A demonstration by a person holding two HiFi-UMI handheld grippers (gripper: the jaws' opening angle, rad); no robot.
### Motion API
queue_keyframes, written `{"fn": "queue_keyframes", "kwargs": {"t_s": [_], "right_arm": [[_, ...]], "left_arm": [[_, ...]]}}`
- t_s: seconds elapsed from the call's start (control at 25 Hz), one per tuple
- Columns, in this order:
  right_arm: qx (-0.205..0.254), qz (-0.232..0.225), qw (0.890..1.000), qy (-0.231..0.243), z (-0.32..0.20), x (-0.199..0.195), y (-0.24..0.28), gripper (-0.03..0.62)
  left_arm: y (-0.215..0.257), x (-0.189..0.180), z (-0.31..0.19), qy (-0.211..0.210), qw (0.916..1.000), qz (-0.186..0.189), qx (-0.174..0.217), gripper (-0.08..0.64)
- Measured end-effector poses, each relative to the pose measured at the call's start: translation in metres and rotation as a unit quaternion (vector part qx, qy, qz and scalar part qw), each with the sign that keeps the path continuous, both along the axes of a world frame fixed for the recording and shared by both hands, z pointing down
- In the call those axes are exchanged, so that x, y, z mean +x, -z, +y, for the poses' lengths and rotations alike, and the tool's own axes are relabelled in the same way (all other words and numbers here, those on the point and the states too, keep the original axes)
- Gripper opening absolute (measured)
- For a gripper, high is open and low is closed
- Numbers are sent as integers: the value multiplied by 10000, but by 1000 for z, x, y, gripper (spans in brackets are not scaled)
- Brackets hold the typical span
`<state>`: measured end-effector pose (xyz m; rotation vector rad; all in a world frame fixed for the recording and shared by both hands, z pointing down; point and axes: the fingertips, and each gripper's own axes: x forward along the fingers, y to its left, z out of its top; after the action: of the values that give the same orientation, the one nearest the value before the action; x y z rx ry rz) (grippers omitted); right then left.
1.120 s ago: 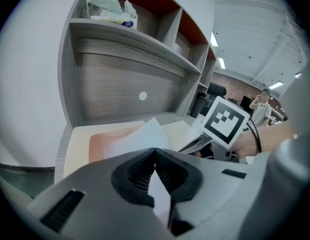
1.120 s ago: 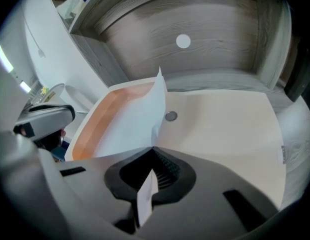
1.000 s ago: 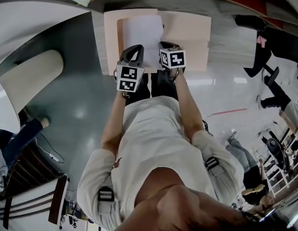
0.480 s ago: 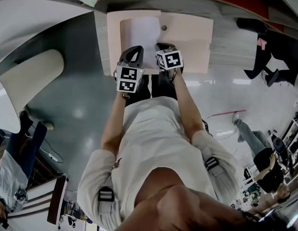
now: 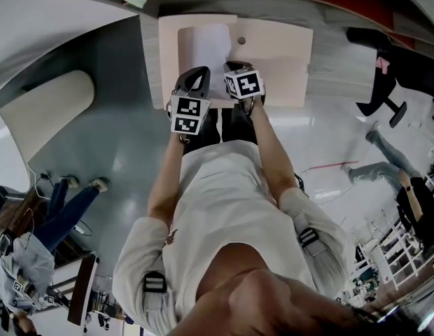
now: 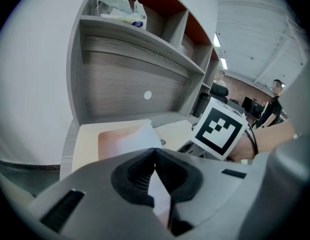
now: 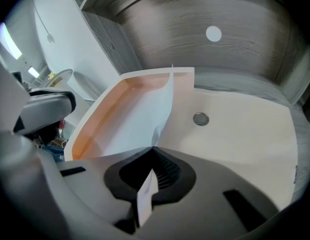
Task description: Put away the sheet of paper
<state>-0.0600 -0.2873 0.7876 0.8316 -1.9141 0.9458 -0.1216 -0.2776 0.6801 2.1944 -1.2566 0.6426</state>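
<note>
A white sheet of paper [image 5: 206, 46] lies bowed over a shallow peach tray [image 5: 168, 58] set in the cream desktop [image 5: 276, 51]. My left gripper [image 5: 197, 73] is shut on the sheet's near left edge; in the left gripper view the jaws meet at the left gripper's tips [image 6: 155, 149] with paper [image 6: 136, 136] running out ahead and a strip showing behind the pads. My right gripper [image 5: 235, 67] is shut on the near right edge. In the right gripper view the paper [image 7: 140, 116] curves from the right gripper's tips [image 7: 154, 148] down into the tray [image 7: 97, 116].
A round metal grommet [image 7: 200, 118] sits in the desktop right of the tray. A grey wood back panel [image 6: 125, 86] and shelves with a plastic bag [image 6: 120, 6] rise behind. A black office chair [image 5: 381, 61] stands at the right; people walk at both sides.
My right gripper has shifted a little left, toward the left gripper, and the sheet looks narrower and more bowed. The left gripper has kept still. People in the background have moved.
</note>
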Motion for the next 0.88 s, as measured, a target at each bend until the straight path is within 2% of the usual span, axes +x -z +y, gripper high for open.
{"fn": "queue_keyframes", "kwargs": {"t_s": [0.28, 0.6, 0.88], "right_arm": [[213, 240, 9995, 68, 1, 5, -1, 21], [449, 244, 9987, 94, 5, 14, 7, 162], [760, 141, 9970, -7, 7, 21, 29, 167]], "left_arm": [[3, -1, 0, -15, 10000, -17, 29, 15], [8, 5, -1, -115, 9999, 15, 102, 15], [14, 9, 0, -186, 9997, 34, 170, 15]]}}
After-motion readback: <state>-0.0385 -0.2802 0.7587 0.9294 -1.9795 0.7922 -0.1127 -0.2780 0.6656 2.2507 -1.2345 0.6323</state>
